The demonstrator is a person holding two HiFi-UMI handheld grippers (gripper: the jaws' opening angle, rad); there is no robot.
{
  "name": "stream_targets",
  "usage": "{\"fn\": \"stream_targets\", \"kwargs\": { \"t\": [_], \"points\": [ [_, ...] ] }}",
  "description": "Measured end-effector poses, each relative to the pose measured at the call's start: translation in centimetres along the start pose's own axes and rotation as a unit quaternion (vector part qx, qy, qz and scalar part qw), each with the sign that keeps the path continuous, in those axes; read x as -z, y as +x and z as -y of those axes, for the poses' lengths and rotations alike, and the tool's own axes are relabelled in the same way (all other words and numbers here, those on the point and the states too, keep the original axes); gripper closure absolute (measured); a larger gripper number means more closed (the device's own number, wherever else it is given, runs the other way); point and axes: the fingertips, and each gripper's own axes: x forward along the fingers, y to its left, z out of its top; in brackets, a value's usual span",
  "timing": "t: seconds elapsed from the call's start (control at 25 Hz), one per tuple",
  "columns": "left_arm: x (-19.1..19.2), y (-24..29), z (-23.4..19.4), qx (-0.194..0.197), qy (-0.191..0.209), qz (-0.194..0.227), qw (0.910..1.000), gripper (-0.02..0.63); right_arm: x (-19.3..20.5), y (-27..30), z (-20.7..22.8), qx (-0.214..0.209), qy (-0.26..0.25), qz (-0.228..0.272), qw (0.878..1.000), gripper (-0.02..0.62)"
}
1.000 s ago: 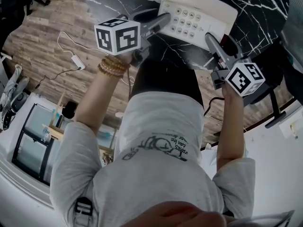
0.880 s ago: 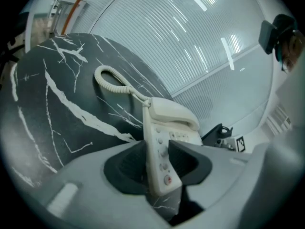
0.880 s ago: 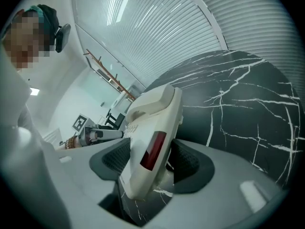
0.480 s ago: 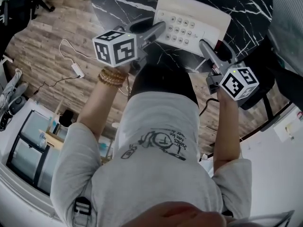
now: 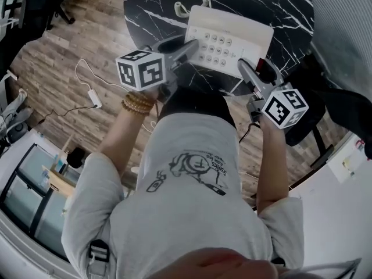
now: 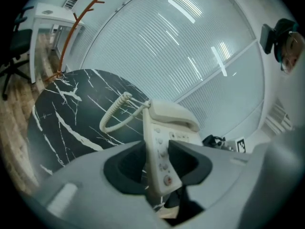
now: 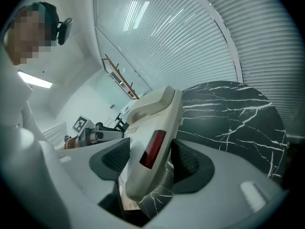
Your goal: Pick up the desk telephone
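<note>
Nothing can be read for certain — the grey shirt [image 5: 192, 214] carries a drawn emblem [image 5: 195, 170] with small lettering, too fine and turned to make out. The cubes of the left gripper [image 5: 189, 46] and right gripper [image 5: 243, 68] bear black-and-white square markers, not words. The keys [image 5: 216, 44] of the desk telephone [image 5: 244, 28] show no legible digits.

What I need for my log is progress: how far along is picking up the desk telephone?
Done: the left gripper and right gripper are each clamped on a side edge of the desk telephone, handset seated on it. In hand: the telephone hangs between them, apparently clear of the black marble table, its coiled cord trailing. Left: seemingly nothing but holding it steady.
</note>
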Motion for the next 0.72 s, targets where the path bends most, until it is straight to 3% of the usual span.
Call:
{"fn": "stream_targets", "kwargs": {
  "t": [0.72],
  "points": [
    [-4.9,-6.1,7.9,0.002,0.042,0.048,0.9979,0.465,-5.7,-4.8,-7.3,-0.014,-0.041,0.032,0.999,0.318]
  ]
}}
